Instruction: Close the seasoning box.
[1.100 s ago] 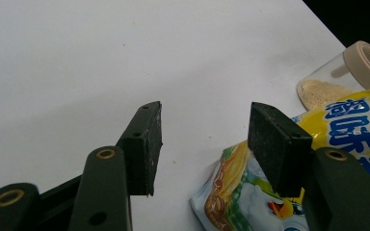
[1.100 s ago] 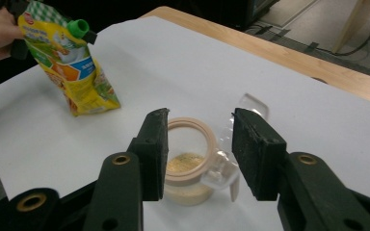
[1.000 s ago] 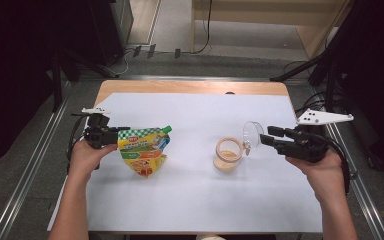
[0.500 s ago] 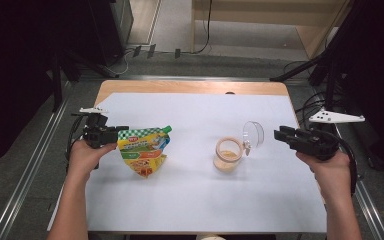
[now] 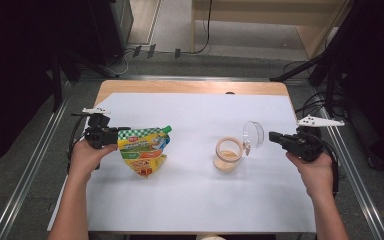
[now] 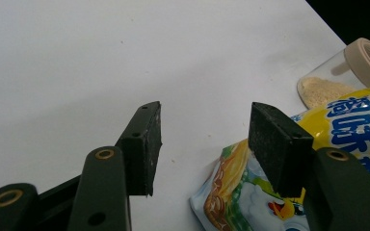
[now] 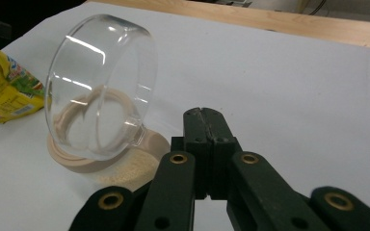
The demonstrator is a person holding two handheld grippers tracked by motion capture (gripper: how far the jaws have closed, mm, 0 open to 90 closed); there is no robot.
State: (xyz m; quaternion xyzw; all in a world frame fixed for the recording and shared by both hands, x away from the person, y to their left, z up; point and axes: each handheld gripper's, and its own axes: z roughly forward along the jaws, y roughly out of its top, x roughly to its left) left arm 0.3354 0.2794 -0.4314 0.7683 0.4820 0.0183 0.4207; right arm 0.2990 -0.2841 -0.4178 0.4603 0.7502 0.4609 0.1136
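Observation:
A yellow and green snack pouch [image 5: 145, 150] lies flat on the white table cover [image 5: 190, 200] at the left. My left gripper [image 5: 114, 136] sits at the pouch's left edge. Its jaws stand apart in the left gripper view [image 6: 204, 113], and the pouch [image 6: 347, 125] lies beside and under the right-hand one, not pinched. A small clear jar [image 5: 228, 152] with beige powder and a beige rim stands right of centre, its clear hinged lid [image 5: 254, 134] tipped up. My right gripper [image 5: 271, 136] [image 7: 204, 111] is just right of the lid [image 7: 101, 86]; its jaws have just been closing and meet on nothing.
The wooden table edge [image 5: 190, 86] runs along the far side beyond the white cover. Metal rails [image 5: 40, 150] flank the table left and right. Cables and dark stands crowd the floor behind. White surface lies between the pouch and the jar [image 7: 77, 159].
My right hand has sunk a little beside the jar, and its jaws have closed together. The left hand, the pouch and the jar have not moved.

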